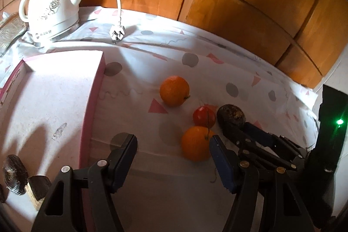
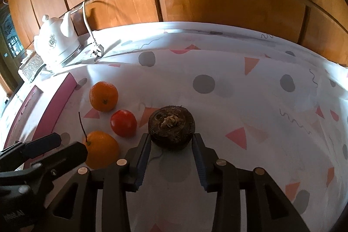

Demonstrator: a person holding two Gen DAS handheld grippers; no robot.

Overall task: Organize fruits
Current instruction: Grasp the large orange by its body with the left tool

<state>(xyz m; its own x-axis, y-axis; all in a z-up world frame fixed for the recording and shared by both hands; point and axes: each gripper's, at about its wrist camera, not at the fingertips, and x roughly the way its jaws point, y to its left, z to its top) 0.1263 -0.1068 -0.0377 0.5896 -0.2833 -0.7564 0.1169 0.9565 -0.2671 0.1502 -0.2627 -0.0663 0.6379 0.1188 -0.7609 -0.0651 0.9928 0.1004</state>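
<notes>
**Inspector:** Item under the right gripper: a dark brown fruit, rough-skinned and fibrous on top, sitting on the tabletop at centre frame in the right wrist view. The jaws are parted with the fruit between their tips; whether the pads touch its flanks I cannot tell.

**Assessor:** Handling?

**Inspector:** My judgement: firm, light, coarse rind, so little slip. Take it across the widest part, low on the sides, clear of the tufted crown.

**Assessor:** The rest?

**Inspector:** Just left of it, a red fruit, smooth and glossy, probably soft and slippery; grip gently. Near it, lower left, a stemmed orange; farther up, a second orange. Both look firm with dimpled peel.

**Assessor:** Left side?

**Inspector:** The left gripper is spread wide and empty, its right finger just beside the stemmed orange. A pink box fills the left of that view, with another dark fruit inside at lower left. A white kettle stands upper left.
</notes>
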